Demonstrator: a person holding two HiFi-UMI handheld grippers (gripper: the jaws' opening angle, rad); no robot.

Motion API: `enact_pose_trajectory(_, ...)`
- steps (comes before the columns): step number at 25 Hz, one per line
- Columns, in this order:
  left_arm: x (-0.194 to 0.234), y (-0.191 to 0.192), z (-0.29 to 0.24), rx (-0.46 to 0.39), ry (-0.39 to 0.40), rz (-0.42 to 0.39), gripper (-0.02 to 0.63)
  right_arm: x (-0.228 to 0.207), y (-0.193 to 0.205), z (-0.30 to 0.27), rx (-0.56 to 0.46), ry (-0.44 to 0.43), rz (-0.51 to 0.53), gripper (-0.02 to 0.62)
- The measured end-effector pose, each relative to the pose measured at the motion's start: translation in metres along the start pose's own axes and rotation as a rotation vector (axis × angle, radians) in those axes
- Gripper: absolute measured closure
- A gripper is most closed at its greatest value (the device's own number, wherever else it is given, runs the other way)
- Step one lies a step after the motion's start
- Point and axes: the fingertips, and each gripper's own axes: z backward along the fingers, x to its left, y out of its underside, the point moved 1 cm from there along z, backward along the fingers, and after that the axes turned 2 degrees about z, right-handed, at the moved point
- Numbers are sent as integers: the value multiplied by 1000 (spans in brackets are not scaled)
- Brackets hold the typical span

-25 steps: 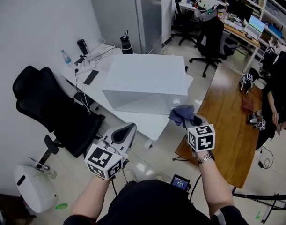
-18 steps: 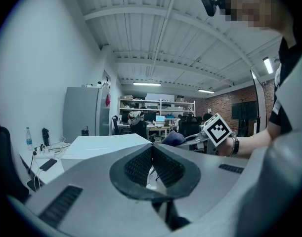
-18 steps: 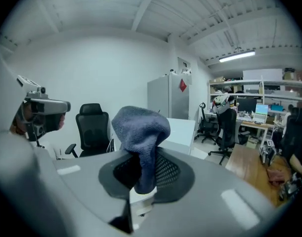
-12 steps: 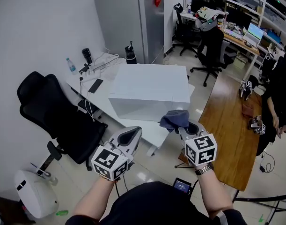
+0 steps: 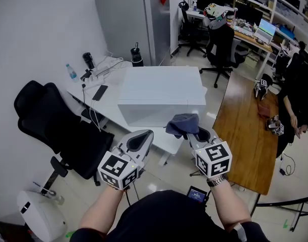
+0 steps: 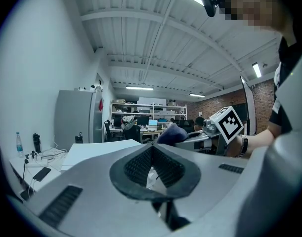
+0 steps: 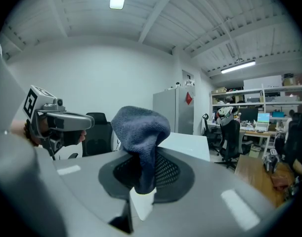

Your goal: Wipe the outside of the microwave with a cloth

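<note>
The white microwave (image 5: 161,97) stands on a white table (image 5: 111,97) ahead of me. My right gripper (image 5: 195,133) is shut on a blue-grey cloth (image 5: 182,124), which bunches above the jaws, just before the lower right of the microwave's front. In the right gripper view the cloth (image 7: 141,127) hangs pinched between the pads of that gripper (image 7: 143,169), with the microwave (image 7: 188,142) beyond. My left gripper (image 5: 138,141) is shut and holds nothing, low in front of the table edge. In the left gripper view its jaws (image 6: 151,149) meet at the tip.
A black office chair (image 5: 53,120) stands left of the table. Bottles (image 5: 71,73), cables and a phone (image 5: 99,92) lie on the table's far left. A grey cabinet (image 5: 133,24) is behind. A wooden table (image 5: 242,120) with a seated person (image 5: 300,89) is at right.
My right gripper has risen with the cloth and shifted left, from the microwave's lower right corner toward its front face. The left gripper has lifted slightly.
</note>
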Motion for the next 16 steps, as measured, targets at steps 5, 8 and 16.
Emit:
enact_pose_trajectory(5, 6, 0, 6, -5, 16, 2, 601, 10, -6, 0, -4, 13, 7, 557)
enact_pose_trajectory(8, 8, 1, 8, -4, 24, 5, 601, 14, -7, 0, -5, 19, 7, 557)
enact_pose_trajectory(16, 16, 3, 14, -3, 31, 10, 601, 25, -10, -4, -4, 23, 13, 557)
